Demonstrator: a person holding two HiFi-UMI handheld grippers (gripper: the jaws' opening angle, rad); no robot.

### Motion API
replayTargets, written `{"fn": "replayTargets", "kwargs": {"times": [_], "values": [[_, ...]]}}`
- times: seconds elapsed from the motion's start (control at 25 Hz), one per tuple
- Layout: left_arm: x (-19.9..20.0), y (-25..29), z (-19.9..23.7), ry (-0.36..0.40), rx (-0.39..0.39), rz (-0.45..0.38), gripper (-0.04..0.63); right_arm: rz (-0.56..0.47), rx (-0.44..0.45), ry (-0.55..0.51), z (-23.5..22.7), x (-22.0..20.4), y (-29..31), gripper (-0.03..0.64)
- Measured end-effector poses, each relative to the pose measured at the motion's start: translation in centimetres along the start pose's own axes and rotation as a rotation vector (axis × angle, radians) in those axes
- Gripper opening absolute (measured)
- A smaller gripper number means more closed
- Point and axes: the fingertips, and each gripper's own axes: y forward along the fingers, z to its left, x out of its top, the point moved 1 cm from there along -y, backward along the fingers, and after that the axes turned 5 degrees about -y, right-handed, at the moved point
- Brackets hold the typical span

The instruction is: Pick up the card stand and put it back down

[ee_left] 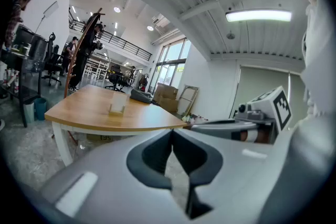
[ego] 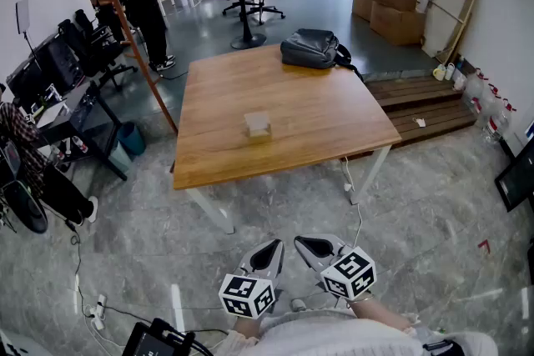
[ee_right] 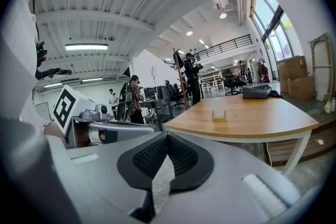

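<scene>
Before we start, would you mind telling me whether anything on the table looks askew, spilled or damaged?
Nothing stands out. The card stand sits upright near the middle of the table, a grey bag lies at its far edge, and no spill or damage shows.

card stand (ego: 257,124) too small for detail, dark panel (ego: 519,176) cut off at right edge

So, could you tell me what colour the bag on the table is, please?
Dark grey; the bag shows best in the head view.
</scene>
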Motion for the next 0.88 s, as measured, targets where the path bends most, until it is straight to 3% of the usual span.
{"fn": "replayTargets", "kwargs": {"times": [0.4,0.72,0.88], "values": [[2.2,4.2,1.6,0.033,-0.025,0.004,0.008,-0.038,0.006,0.033,-3.9,1.0,2.2,0.000],[5.2,9.5,7.5,0.027,-0.035,0.039,0.008,-0.048,-0.011,0.037,-8.8,3.2,8.1,0.000],[7.9,12.8,10.4,0.027,-0.094,0.054,0.008,-0.039,-0.023,0.022,-12.0,5.0,12.0,0.000]]}}
